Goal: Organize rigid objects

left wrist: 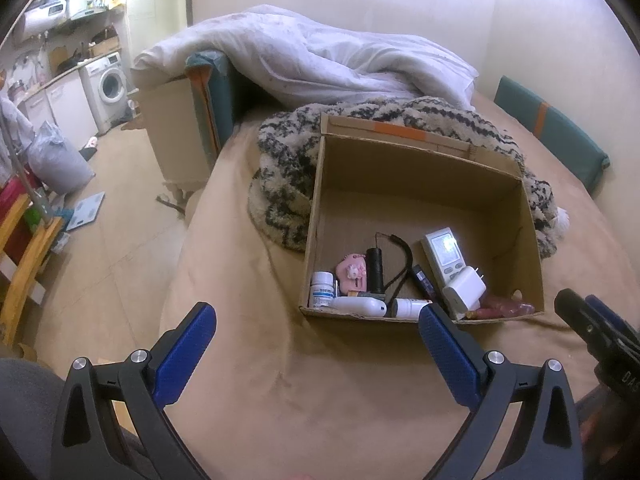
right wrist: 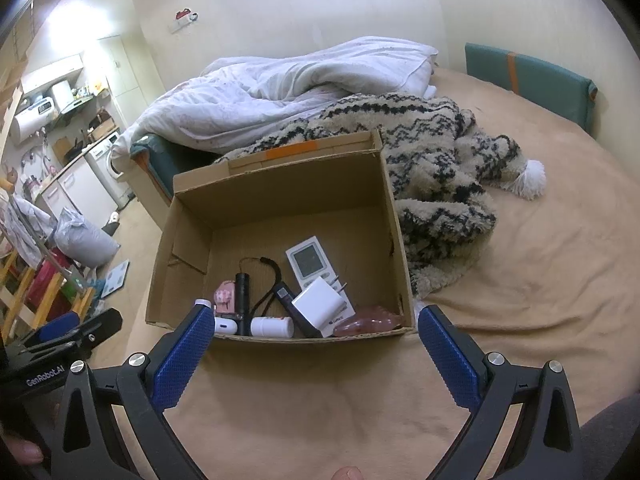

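Observation:
An open cardboard box (left wrist: pixel 416 184) (right wrist: pixel 280 184) stands on the tan bed. Along its near wall lie several items: a white remote (left wrist: pixel 443 250) (right wrist: pixel 308 260), a white charger (left wrist: pixel 464 288) (right wrist: pixel 320 302), a black flashlight (left wrist: pixel 375 270) (right wrist: pixel 242 292), a white pill bottle (left wrist: pixel 322 289), a pink trinket (left wrist: pixel 352 272) (right wrist: pixel 224 296), white tubes (left wrist: pixel 358 306) (right wrist: pixel 272 326) and a reddish piece (left wrist: pixel 504 308) (right wrist: pixel 368 324). My left gripper (left wrist: pixel 316 344) is open and empty just before the box. My right gripper (right wrist: pixel 316 344) is open and empty in front of the box too.
A patterned fluffy blanket (left wrist: pixel 280 160) (right wrist: pixel 440 176) and a white duvet (left wrist: pixel 320 56) (right wrist: pixel 280 88) lie behind the box. A teal headboard pad (left wrist: pixel 560 128) (right wrist: pixel 528 76) lines the wall. The bed's left edge drops to a floor with a bag (left wrist: pixel 60 164), scale and washing machine (left wrist: pixel 108 84).

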